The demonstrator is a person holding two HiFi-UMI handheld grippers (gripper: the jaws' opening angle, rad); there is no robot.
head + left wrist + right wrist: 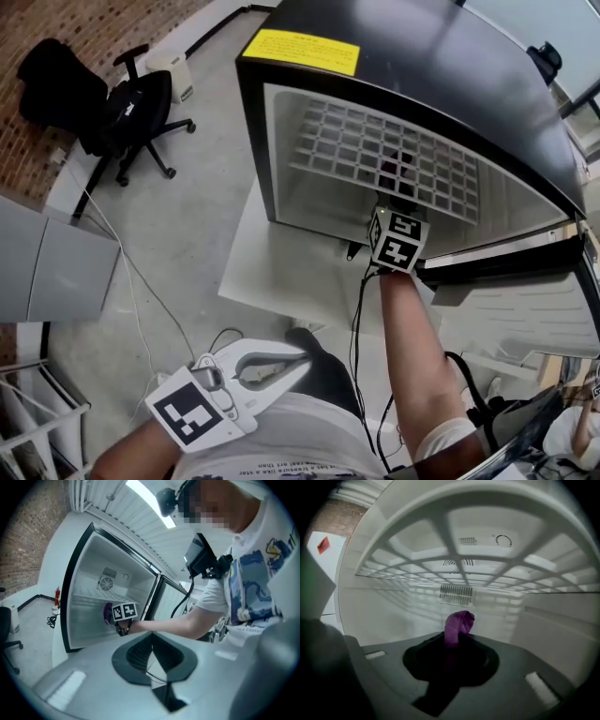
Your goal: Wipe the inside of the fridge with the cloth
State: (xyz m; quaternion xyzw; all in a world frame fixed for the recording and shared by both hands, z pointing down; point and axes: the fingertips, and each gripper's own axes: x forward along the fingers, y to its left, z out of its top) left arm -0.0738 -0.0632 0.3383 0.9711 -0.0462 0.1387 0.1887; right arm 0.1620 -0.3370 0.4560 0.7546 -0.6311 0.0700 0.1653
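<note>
Well outside the fridge [450, 66], down by the person's waist, the left tongs [298, 363] hang with their jaws brought together at the tips and nothing between them. Further out, the person's right arm [412, 347] reaches to the fridge's open front. The right tongs [453, 641] sit inside the fridge, below its wire shelf [375, 155]. Their jaws are pressed together on the purple cloth [459, 623], a fold of which sticks up past the tips. Whether the cloth touches any inner face of the fridge cannot be told. Beyond the cloth, at the back of the fridge, is a slotted vent [456, 595]. At the fridge's right in the head view, the door [525, 309] stands open. On the fridge's black top lies a yellow label [302, 52]. Off to the fridge's left and well apart from it, a black chair [141, 108] stands on the floor [187, 234] by a brick wall [94, 19].
</note>
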